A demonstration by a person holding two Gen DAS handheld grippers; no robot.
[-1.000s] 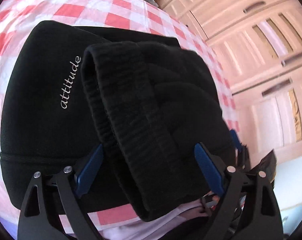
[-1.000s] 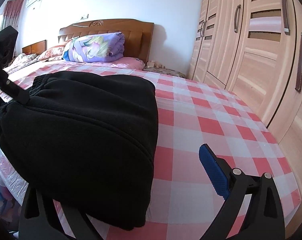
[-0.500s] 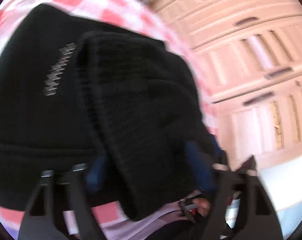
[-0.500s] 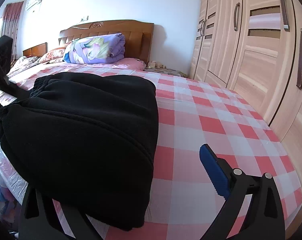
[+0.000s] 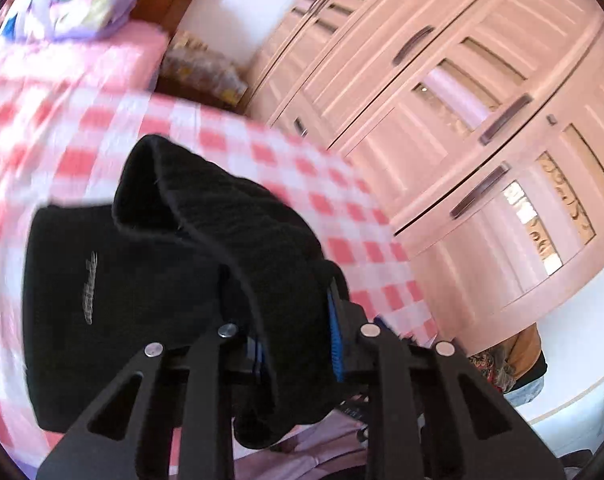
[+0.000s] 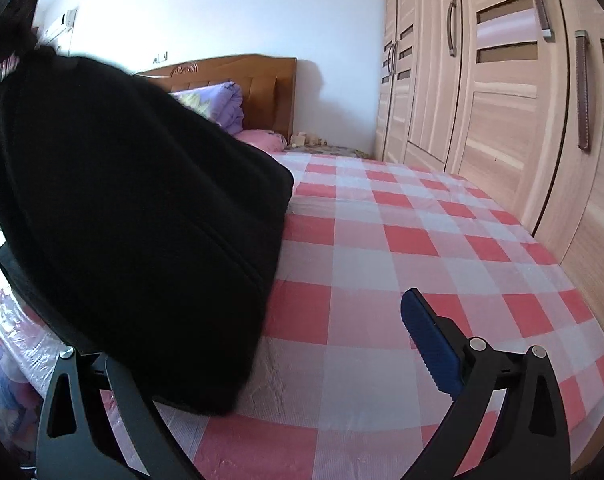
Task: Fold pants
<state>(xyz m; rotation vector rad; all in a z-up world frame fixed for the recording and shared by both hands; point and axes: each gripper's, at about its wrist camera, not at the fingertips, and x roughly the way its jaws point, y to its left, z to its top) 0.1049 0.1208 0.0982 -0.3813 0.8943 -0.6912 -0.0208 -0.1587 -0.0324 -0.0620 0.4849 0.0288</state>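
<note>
The left tool (image 5: pixel 296 342) is closing on the black pants (image 5: pixel 154 304), their white lettering blurred unreadable; the right tool (image 6: pixel 262 344) gapes wide at the bed's (image 6: pixel 402 240) near edge.

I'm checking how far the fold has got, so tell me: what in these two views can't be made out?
- Left wrist view: the lettering on the black pants is smeared by motion blur.
- Left wrist view: the left claw is closing on the ribbed waistband; fabric covers one pad.
- Right wrist view: the right claw's left finger is buried under the pants, so contact is unclear.
- Right wrist view: the pants' left part is cut by the edge.
</note>
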